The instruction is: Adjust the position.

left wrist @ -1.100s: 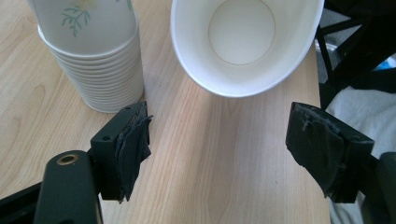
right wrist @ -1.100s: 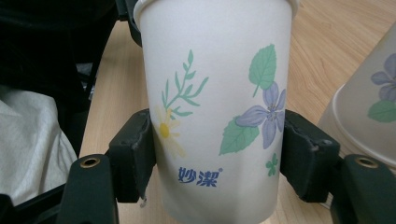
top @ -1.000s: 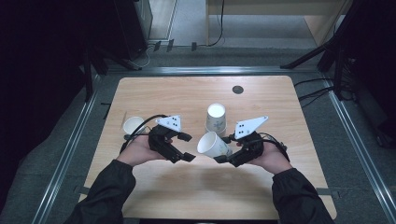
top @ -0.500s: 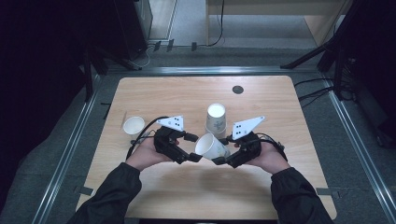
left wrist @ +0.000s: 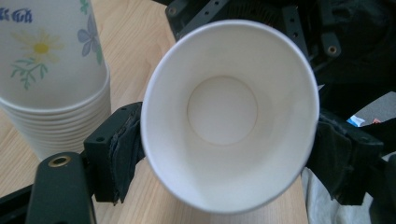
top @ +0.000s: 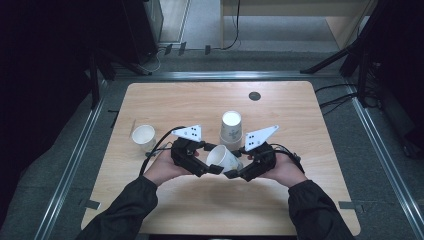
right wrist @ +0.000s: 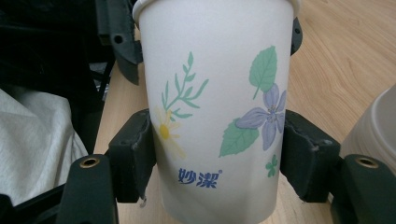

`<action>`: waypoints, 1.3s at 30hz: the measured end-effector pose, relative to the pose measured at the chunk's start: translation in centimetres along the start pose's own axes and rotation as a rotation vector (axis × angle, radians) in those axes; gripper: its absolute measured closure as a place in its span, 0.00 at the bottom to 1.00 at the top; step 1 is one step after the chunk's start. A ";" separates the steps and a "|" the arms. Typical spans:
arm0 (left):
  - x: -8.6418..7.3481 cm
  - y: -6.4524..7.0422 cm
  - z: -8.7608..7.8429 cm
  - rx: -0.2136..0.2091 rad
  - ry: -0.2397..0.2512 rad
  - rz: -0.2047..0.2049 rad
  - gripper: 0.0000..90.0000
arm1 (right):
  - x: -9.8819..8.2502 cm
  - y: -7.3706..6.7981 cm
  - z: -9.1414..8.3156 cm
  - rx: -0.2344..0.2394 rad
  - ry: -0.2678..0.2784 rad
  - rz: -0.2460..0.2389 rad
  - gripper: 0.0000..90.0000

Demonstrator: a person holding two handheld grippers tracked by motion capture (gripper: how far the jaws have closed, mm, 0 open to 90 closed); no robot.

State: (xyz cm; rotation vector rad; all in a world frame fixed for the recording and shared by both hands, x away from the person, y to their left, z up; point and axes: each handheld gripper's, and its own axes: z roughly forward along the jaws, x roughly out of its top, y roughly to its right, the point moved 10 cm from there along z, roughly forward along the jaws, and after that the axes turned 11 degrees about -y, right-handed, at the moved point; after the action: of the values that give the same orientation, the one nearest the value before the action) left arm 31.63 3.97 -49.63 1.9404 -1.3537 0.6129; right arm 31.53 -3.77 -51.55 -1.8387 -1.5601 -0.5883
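Just beyond the two grippers, the upside-down stack of paper cups [top: 231, 128] stands close behind the held paper cup [top: 223, 157], blocking a straight push forward. A single upright cup [top: 143, 136] stands by the table's [top: 300, 110] left edge, near the left gripper [top: 214, 168]. The far half of the table, its right side past the right gripper [top: 231, 174], and the near strip between the forearms lie open.

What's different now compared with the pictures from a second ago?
The left gripper has moved in to the mouth of the tilted white flowered paper cup, its jaws just opening around the rim. The right gripper stays clamped on it. The upside-down cup stack and lone upright paper cup haven't moved.
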 end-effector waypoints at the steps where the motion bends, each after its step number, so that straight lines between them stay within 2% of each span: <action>1: -0.1 0.0 0.0 0.007 -0.004 0.010 0.23 | 0.0 0.0 0.1 0.002 -0.001 0.000 0.38; 9: -0.2 0.1 -0.2 0.021 -0.019 0.020 0.28 | 0.0 -0.2 0.3 0.011 -0.002 0.003 0.37; 12: -0.2 0.1 -0.4 0.020 -0.019 0.021 0.28 | 0.0 -0.3 0.3 0.029 0.005 0.003 0.35; 15: -0.3 0.0 -0.8 0.034 -0.028 0.026 0.29 | 0.0 -0.2 0.4 0.005 0.002 -0.003 0.29; 21: -0.3 -0.3 -2.4 0.068 -0.026 0.022 0.29 | -0.5 0.0 0.5 -0.007 -0.013 0.018 0.24; 25: -0.5 -0.7 -3.1 0.082 -0.033 0.012 0.29 | -0.8 0.4 0.6 -0.048 -0.010 0.021 0.23; 30: -0.9 -1.2 -3.6 0.106 -0.052 -0.008 0.29 | -1.4 1.5 0.7 -0.146 -0.017 0.044 0.23; 35: -1.3 -1.4 -3.7 0.128 -0.085 -0.002 0.29 | -2.0 1.8 0.7 -0.189 -0.038 0.042 0.22; 37: -1.4 -1.3 -3.7 0.126 -0.097 -0.005 0.29 | -2.3 2.1 0.6 -0.218 -0.048 0.065 0.22; 39: -1.7 -1.3 -3.7 0.129 -0.115 -0.007 0.29 | -2.4 2.2 0.2 -0.237 -0.033 0.095 0.22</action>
State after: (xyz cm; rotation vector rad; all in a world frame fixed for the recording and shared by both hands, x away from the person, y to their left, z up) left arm 32.28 8.07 -48.78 2.1105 -1.4076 0.6070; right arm 33.21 -5.46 -53.74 -2.0953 -1.4665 -0.7282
